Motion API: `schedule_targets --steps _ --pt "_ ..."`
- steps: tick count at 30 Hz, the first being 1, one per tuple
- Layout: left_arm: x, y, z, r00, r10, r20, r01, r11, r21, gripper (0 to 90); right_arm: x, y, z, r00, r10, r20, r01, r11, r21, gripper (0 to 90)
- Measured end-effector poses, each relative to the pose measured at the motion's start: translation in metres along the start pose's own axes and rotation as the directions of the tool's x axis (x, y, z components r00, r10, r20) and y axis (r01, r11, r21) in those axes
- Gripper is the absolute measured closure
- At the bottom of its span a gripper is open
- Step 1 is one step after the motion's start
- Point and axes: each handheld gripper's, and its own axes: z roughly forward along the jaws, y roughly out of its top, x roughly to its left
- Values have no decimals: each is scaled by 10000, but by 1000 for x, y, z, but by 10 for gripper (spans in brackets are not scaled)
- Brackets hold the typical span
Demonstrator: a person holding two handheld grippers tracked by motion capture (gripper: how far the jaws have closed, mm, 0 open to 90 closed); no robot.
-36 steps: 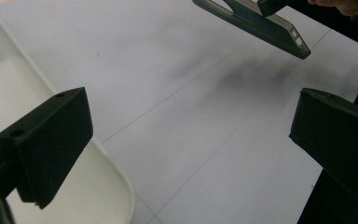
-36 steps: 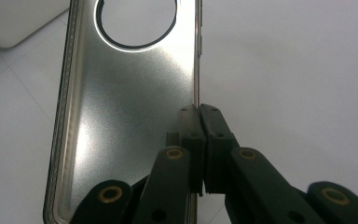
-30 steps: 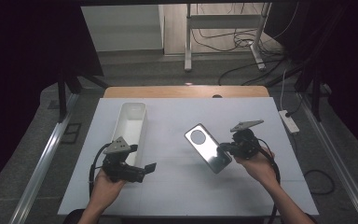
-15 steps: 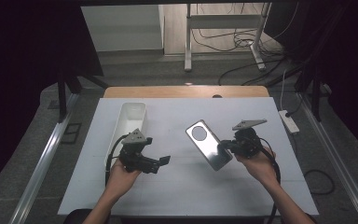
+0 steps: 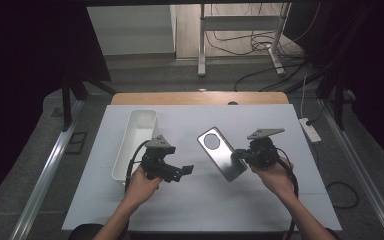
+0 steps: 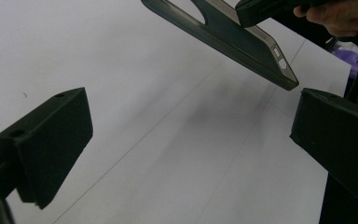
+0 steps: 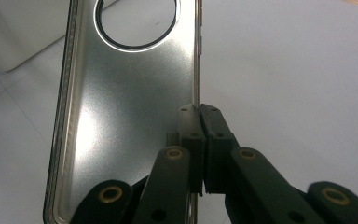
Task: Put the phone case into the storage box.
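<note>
A silvery phone case (image 5: 221, 153) with a round camera hole is held tilted above the white table (image 5: 205, 200), right of centre. My right gripper (image 5: 240, 156) is shut on the case's long edge. In the right gripper view the two jaws pinch the rim of the case (image 7: 121, 93) at the right gripper (image 7: 199, 116). My left gripper (image 5: 185, 170) stands open a little left of the case, jaws pointing toward it. In the left gripper view the case (image 6: 242, 35) hangs ahead at the upper right, beyond the wide gap of the left gripper (image 6: 191, 140), with nothing between the jaws.
A long white bin (image 5: 139, 131) stands on the table's left side, just beside the left hand. A wooden strip (image 5: 200, 98) runs along the far edge. Cables and a power strip (image 5: 310, 129) lie on the floor to the right.
The left gripper has moved right and forward from the bin's near end toward the phone case. The right gripper has held the case almost still.
</note>
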Motion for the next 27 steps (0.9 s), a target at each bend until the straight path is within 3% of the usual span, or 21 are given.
schedule_targets --steps 4,12,17,27 --pt "-2 2 9 9998 162 -105 -159 9995 281 0 2 0 2 10000 -55 13 55 10000 -77 887" --pt "-5 3 16 9989 -309 362 301 9993 238 1 9 2 6 9999 -128 -29 127 9997 -189 886" --pt "-9 2 22 9990 -372 238 359 9979 540 1 14 3 9 9998 -163 -102 160 9995 -289 886" --pt "-10 2 27 9967 -647 493 618 9964 584 5 26 3 17 9991 -299 -316 287 9988 -387 886"
